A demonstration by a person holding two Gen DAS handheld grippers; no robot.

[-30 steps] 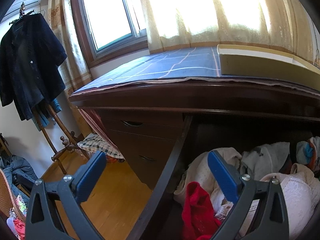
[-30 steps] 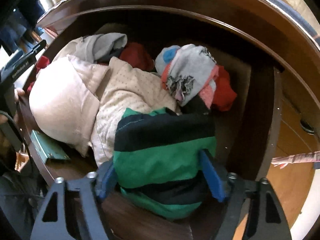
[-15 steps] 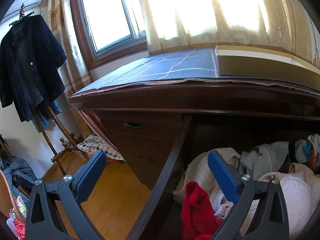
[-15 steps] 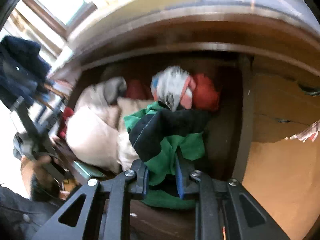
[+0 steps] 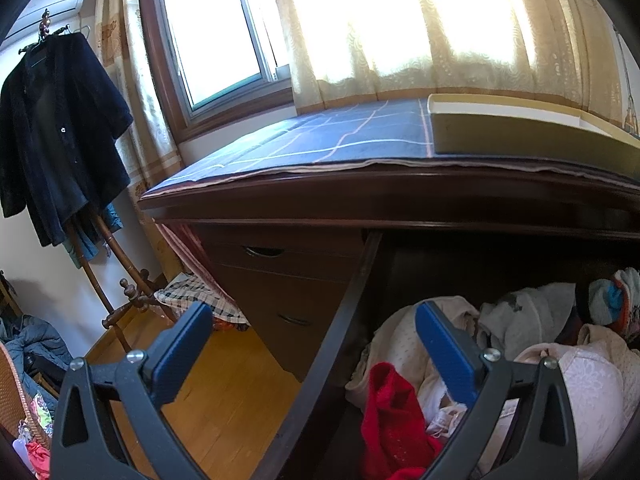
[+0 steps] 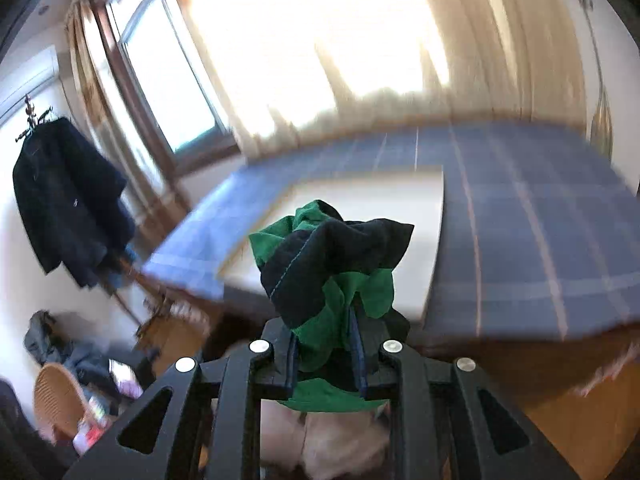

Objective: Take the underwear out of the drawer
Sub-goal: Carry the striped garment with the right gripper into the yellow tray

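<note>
No readable text. Right gripper (image 6: 324, 344) clamping green-black striped underwear (image 6: 328, 256), background motion-blurred; left gripper (image 5: 314, 340) hanging open over drawer (image 5: 340, 320).

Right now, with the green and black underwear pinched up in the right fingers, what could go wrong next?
1. The underwear is bunched, held by one fold in the right gripper; it could slip out as it is carried.
2. The picture is blurred, so the hand is moving fast; cloth hanging below could snag the drawer.
3. The left gripper, open, straddles the drawer's side and could knock it.
</note>
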